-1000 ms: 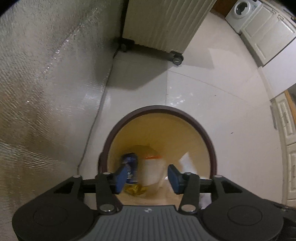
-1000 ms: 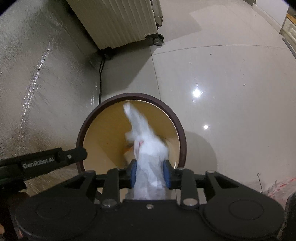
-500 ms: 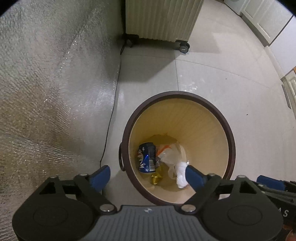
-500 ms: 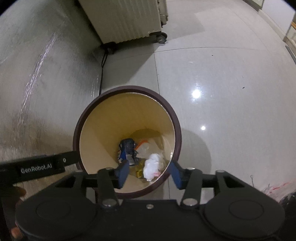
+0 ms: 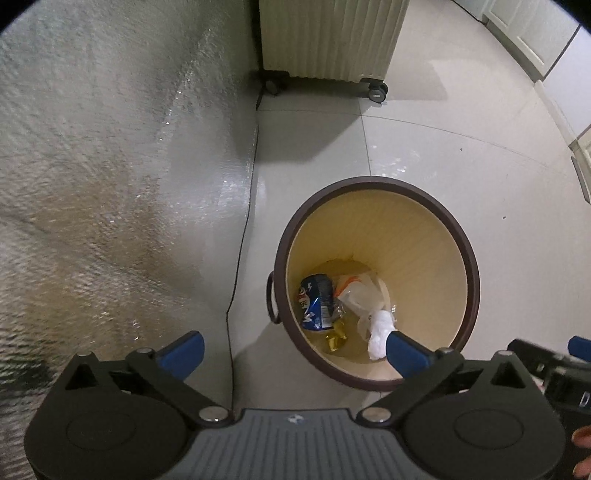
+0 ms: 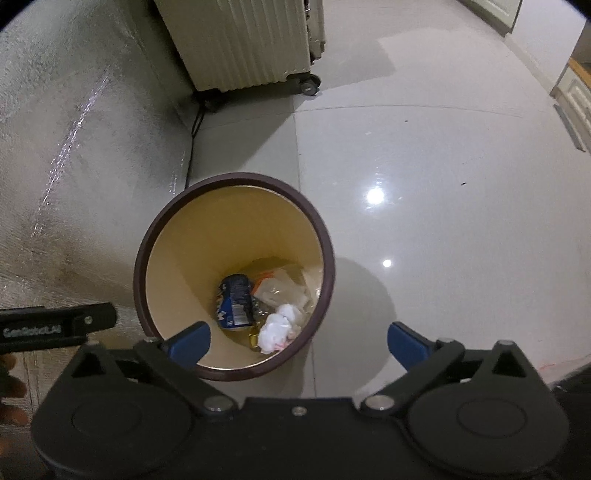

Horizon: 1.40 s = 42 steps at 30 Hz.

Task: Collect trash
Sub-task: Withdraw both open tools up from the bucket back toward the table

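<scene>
A round bin with a brown rim (image 5: 373,182) (image 6: 236,177) and yellow inside stands on the floor. In it lie a crushed blue can (image 5: 314,301) (image 6: 235,301), a clear plastic bag (image 5: 360,291) (image 6: 282,288), a white crumpled tissue (image 5: 379,328) (image 6: 275,328) and a small gold wrapper (image 5: 335,338). My left gripper (image 5: 291,350) is open and empty, above and to the left of the bin. My right gripper (image 6: 297,343) is open and empty above the bin's near right rim.
A ribbed cream heater on castors (image 5: 328,37) (image 6: 243,44) stands at the back. A silvery textured mat (image 5: 103,166) (image 6: 74,147) covers the floor on the left, with a black cable (image 5: 240,258) along its edge. White cabinets (image 5: 532,33) stand far right.
My right gripper opened and dropped the white tissue into the bin. Both grippers opened wide and pulled up and back from the bin.
</scene>
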{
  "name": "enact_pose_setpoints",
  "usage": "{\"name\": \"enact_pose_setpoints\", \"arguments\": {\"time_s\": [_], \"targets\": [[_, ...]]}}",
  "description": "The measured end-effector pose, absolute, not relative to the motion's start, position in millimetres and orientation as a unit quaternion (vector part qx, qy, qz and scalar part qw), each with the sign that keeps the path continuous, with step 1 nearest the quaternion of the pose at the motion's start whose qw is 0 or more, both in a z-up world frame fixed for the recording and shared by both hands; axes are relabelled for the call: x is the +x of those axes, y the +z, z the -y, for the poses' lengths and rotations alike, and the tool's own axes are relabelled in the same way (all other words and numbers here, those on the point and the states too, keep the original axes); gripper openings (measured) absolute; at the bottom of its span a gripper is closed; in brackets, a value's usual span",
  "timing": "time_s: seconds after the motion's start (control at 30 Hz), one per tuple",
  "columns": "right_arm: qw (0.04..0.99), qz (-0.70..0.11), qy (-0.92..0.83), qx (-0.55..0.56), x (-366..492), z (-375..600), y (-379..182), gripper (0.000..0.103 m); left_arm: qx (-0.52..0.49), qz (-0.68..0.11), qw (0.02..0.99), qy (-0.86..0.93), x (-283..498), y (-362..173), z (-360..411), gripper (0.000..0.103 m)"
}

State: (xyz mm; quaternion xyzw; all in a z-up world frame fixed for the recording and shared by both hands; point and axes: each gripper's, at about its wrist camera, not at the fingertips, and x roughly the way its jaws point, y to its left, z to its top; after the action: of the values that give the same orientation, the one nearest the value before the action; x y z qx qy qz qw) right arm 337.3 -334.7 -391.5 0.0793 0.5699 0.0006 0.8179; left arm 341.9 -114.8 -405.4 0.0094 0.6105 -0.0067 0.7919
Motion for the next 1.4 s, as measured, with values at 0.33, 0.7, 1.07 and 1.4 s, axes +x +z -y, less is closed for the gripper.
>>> {"name": "enact_pose_setpoints", "arguments": {"time_s": [0.33,0.7,1.07,1.4], "targets": [[0.826,-0.557,-0.024,0.085,319.7,343.7,-363.1,0.103,0.026,-0.593,0.804,-0.013,318.5,-362.4,114.9,0.103],[0.846,-0.525,-0.042,0.078,273.1,348.7,-304.7,0.103,0.035,-0.56,0.827,-0.025,277.0,-296.7,118.1,0.103],[0.879,-0.464,-0.065,0.085,212.2,363.0,-219.8,0.103,0.03,-0.503,0.862,-0.053,227.9,-210.3,121.4,0.103],[0.905,-0.406,-0.086,0.095,159.7,372.8,-146.0,0.103,0.032,-0.43,0.899,-0.077,186.1,-125.6,124.5,0.103]]}}
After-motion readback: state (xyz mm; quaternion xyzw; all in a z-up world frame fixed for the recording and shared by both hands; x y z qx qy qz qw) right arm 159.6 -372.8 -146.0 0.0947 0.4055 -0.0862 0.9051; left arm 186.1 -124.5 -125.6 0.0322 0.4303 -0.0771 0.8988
